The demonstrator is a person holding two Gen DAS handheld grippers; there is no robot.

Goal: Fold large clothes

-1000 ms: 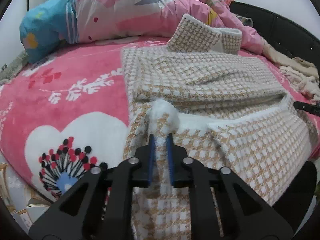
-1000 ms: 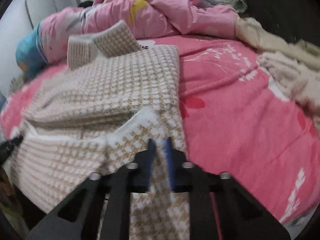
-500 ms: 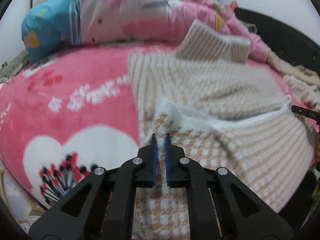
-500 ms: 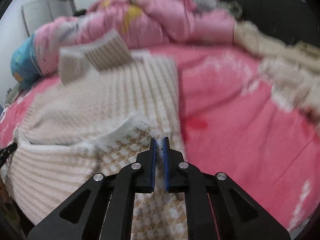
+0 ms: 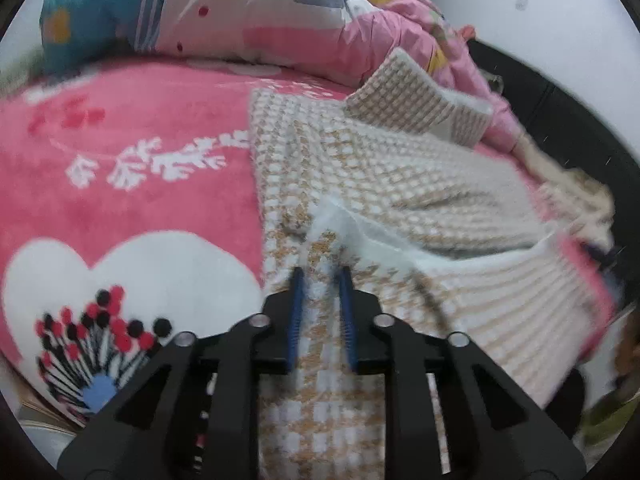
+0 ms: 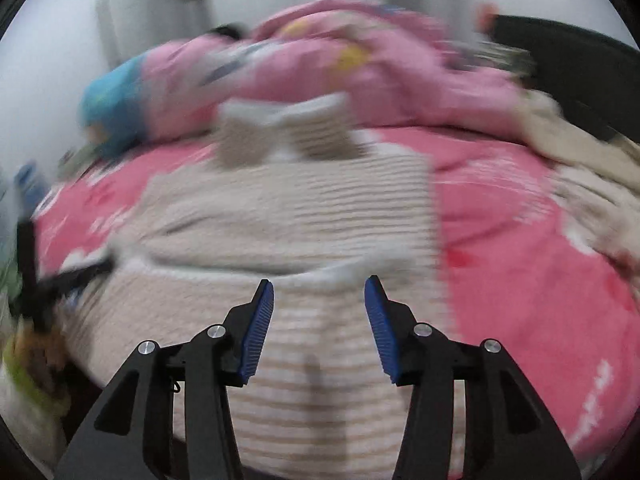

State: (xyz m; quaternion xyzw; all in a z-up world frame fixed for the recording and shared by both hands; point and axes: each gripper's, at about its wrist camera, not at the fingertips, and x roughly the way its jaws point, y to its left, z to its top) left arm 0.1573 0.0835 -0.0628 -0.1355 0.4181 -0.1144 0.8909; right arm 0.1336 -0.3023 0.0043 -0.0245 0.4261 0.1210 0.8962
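Note:
A large beige-and-white houndstooth knit garment point(image 5: 384, 184) lies spread on the pink bed, its near hem folded up with the white lining showing. It also fills the middle of the blurred right wrist view point(image 6: 304, 216). My left gripper point(image 5: 320, 276) has its blue pads slightly apart with the hem fabric between them. My right gripper point(image 6: 319, 292) is open wide above the folded hem, holding nothing.
A pink floral blanket point(image 5: 132, 168) covers the bed. A pink and blue duvet point(image 5: 240, 12) is piled at the back. Cream clothes point(image 6: 592, 184) lie at the right. A dark headboard point(image 6: 568, 52) runs behind.
My right gripper has opened and let go of the hem. My left gripper's pads have parted a little. The hem has been carried further up the garment.

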